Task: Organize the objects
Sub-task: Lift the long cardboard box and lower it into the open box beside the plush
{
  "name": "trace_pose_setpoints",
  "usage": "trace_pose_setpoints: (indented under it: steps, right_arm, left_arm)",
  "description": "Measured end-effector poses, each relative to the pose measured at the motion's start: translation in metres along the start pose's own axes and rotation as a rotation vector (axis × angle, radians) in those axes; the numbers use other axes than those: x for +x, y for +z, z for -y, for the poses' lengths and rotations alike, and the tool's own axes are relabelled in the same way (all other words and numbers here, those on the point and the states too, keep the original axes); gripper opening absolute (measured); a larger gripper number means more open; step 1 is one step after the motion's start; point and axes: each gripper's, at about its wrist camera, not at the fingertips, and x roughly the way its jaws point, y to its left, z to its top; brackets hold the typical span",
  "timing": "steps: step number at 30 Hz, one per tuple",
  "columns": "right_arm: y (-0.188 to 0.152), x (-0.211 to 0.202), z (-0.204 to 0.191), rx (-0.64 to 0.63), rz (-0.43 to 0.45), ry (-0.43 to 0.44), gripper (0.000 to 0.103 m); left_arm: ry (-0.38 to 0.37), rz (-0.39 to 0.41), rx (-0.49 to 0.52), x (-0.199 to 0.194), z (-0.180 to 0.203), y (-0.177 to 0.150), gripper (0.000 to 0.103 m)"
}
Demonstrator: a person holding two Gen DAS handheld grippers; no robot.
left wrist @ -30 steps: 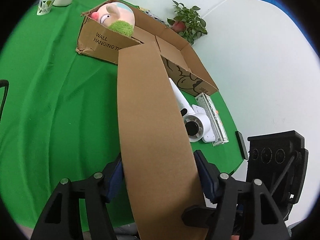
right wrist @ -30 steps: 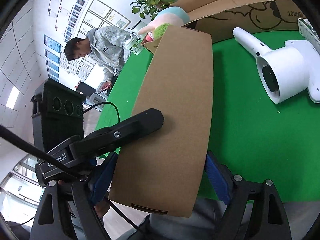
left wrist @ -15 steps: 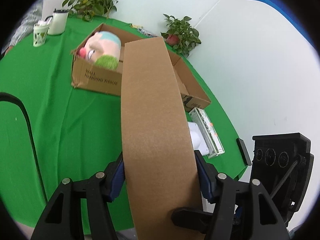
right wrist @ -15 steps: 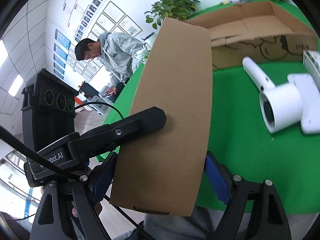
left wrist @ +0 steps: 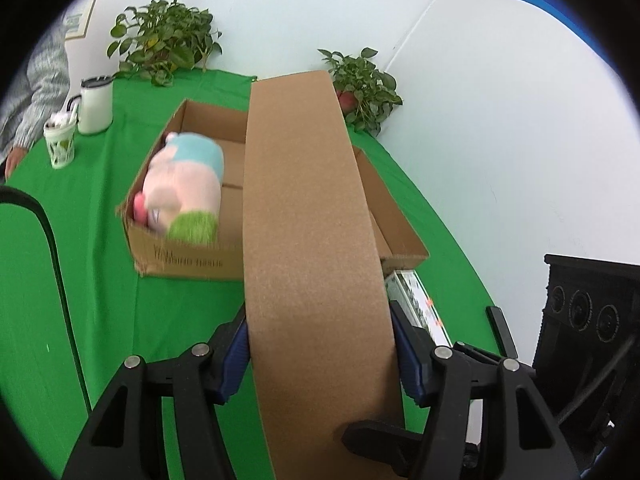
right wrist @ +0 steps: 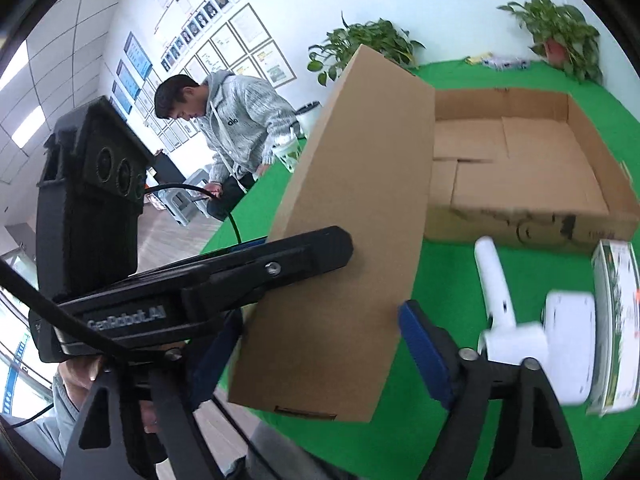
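A long brown cardboard box point(left wrist: 308, 220) hangs above the green table point(left wrist: 80, 240), held by both grippers. My left gripper point(left wrist: 320, 340) is shut on it, blue pads pressed on its two sides. In the right wrist view one left finger point(right wrist: 304, 256) lies across the box's broad face point(right wrist: 360, 200). My right gripper point(right wrist: 324, 344) has the box's near end between its jaws, which are closing. Its right pad meets the box edge; its left pad is partly hidden. Beyond stands an open cardboard tray point(left wrist: 192, 260) with a plush head point(left wrist: 184, 188) inside.
A white hair dryer point(right wrist: 516, 332) and a green-and-white carton point(right wrist: 616, 320) lie in front of the tray point(right wrist: 520, 232). A mug point(left wrist: 95, 104) and a cup point(left wrist: 60, 144) stand far left. Potted plants point(left wrist: 164, 44) line the back. A person point(right wrist: 240, 120) stands at the table's far side.
Both grippers have risen with the box, lifting its far end clear of the tray. The box has tilted in the right wrist view, and the tray's inside now shows.
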Motion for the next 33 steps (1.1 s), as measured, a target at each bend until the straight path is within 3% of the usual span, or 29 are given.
trace_pose_setpoints:
  steps: [8,12,21,26,30,33]
  right_arm:
    - [0.071,0.012,-0.009,-0.043,0.04,-0.025,0.052]
    - [0.101,0.029,0.003,-0.024,0.032,-0.017,0.056]
    - [0.152,0.083,0.066,0.075,-0.009,0.062,0.057]
    - [0.169,0.114,0.105,0.125,-0.033,0.109,0.057]
    - [0.173,0.139,0.141,0.173,-0.043,0.171,0.063]
    - [0.172,0.149,0.164,0.201,-0.04,0.202,0.063]
  left_arm:
    - [0.034,-0.025,0.0,0.031,-0.013,0.065,0.059]
    - [0.035,-0.069,-0.03,0.055,-0.024,0.087,0.059]
    - [0.113,-0.128,-0.062,0.117,-0.041,0.129,0.058]
    - [0.17,-0.159,-0.076,0.152,-0.048,0.142,0.058]
    - [0.171,-0.21,-0.117,0.179,-0.053,0.145,0.057]
    - [0.198,-0.205,-0.094,0.188,-0.047,0.15,0.056]
